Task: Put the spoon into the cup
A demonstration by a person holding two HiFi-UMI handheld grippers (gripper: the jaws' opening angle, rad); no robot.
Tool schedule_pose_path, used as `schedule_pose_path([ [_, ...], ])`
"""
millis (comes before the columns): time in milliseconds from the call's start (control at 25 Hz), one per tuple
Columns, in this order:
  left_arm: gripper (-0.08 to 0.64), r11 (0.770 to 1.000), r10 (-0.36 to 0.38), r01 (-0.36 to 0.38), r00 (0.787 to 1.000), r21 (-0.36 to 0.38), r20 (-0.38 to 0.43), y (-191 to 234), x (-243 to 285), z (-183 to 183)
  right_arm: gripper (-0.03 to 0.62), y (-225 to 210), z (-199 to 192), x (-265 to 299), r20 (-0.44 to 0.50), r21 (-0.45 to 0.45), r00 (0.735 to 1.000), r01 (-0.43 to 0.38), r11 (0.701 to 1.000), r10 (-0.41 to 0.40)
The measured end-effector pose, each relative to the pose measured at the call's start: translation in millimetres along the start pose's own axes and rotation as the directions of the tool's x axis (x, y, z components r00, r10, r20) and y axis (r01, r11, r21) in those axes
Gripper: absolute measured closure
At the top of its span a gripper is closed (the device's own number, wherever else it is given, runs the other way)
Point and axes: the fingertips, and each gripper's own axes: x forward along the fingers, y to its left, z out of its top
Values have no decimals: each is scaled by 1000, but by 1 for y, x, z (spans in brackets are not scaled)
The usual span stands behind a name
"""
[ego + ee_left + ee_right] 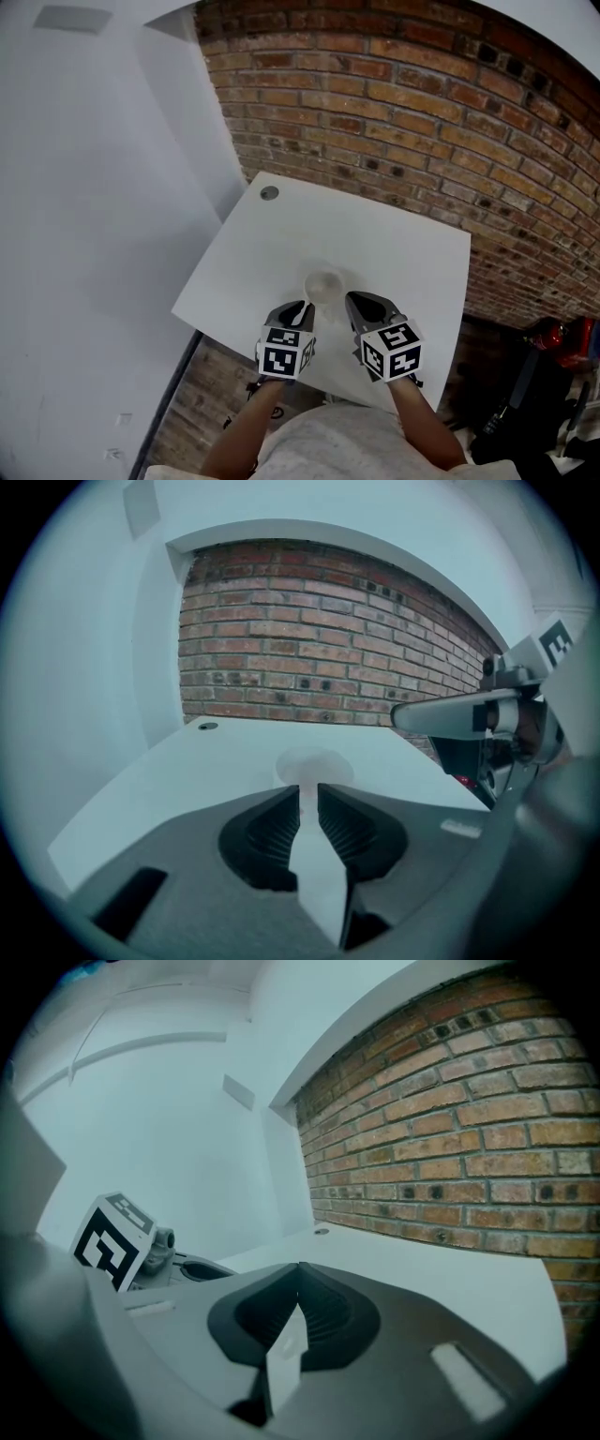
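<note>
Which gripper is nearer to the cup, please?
Left, narrowly. The left gripper, holding the spoon, points straight at the cup, jaw tips just short of it; the right gripper sits beside the cup's right side, aimed past it.

The left gripper (300, 309) and the right gripper (354, 300) are dark grey, with smooth, round shells. Each one has a white cube (284, 352) on it, with black square marks on its sides. The jaws have small ridges on their inner faces, like tiny steps. A white piece (284, 1358) sits low between them. The person wears a pale grey top (347, 441).
</note>
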Motion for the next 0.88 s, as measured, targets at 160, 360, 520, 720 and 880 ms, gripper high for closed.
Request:
schedule_pose_path([
  [160, 497, 1000, 1, -1, 999, -12, 40, 1, -14, 8, 583, 7, 2, -4, 5, -11, 1000, -4, 1000, 4],
  [360, 506, 1000, 8, -5, 993, -27, 117, 4, -36, 25, 583, 19, 7, -12, 19, -32, 1000, -7, 999, 8],
  [520, 514, 1000, 15, -11, 986, -27, 168, 4, -53, 34, 583, 27, 11, -20, 35, -46, 999, -2, 999, 4],
  [720, 534, 999, 24, -16, 975, -38, 223, 5, -73, 40, 583, 37, 14, -31, 57, -56, 998, 8, 998, -5],
  [880, 561, 999, 40, -30, 964, -43, 261, 5, -88, 40, 583, 46, 14, -39, 69, -64, 998, 15, 998, -10],
])
